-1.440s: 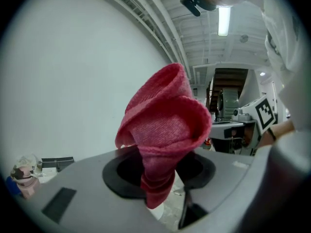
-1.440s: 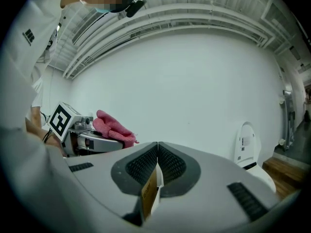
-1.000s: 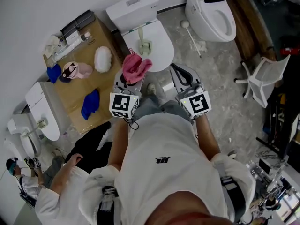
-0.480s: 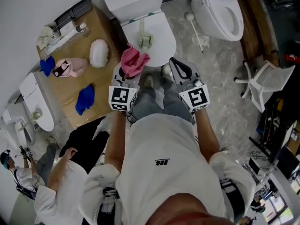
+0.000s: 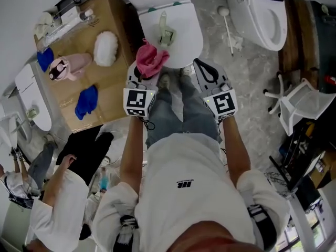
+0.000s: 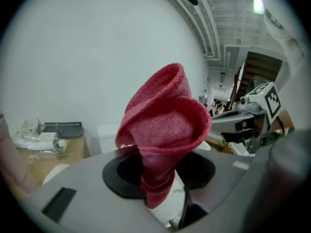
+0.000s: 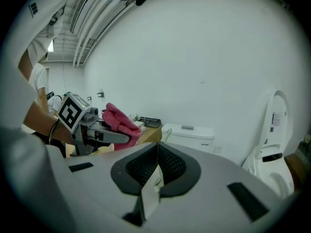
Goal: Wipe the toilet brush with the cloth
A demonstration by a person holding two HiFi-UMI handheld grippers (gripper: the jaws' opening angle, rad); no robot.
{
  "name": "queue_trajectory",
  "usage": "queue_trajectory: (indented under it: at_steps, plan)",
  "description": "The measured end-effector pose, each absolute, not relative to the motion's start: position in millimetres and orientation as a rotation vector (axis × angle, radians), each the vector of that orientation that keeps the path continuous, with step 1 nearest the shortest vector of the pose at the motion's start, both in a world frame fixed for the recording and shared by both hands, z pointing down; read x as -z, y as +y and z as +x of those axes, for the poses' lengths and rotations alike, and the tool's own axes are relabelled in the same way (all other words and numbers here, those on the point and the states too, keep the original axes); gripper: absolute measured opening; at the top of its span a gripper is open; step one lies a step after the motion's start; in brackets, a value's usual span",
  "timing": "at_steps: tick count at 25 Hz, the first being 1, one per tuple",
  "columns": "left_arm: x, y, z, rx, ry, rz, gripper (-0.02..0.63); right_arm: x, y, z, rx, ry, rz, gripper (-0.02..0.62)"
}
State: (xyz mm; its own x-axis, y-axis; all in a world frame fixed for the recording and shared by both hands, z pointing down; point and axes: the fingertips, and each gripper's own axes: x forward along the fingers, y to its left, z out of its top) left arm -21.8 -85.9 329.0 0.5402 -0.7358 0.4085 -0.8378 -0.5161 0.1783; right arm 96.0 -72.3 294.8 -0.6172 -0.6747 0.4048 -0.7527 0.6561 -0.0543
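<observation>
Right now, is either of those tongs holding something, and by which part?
The left tongs grip the red cloth by its bunched lower end; the rest fans out above. The right tongs are shut and empty.

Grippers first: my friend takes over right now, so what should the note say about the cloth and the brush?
Left gripper: shut on the red cloth, held in the air.
Right gripper: shut, empty.
Brush: lies on the closed toilet lid, ahead of both grippers; nothing touches it.
Done: cloth is in hand.
Left: bring the cloth to the brush, probably steady the brush with the right gripper, and wipe it.
</observation>
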Motion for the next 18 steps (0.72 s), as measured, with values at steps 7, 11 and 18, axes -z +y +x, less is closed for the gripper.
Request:
queue_trajectory:
  at_steps: [7,11,18]
  plan:
    - [-378,-96,-21,-0.439,-1.326,2.396,0.175,-348,-92,92,-0.292,-2.524,1.041,-0.002]
    - [-405,-101,-20,-0.457,-1.320,2.386,0.175,-382,-98,88,-0.303,-2.511,0.987,-0.002]
    - [-448,-110,-17,-0.473,-1.321,2.374,0.175,-436,-102,80,-0.295,-2.501,0.917,0.009]
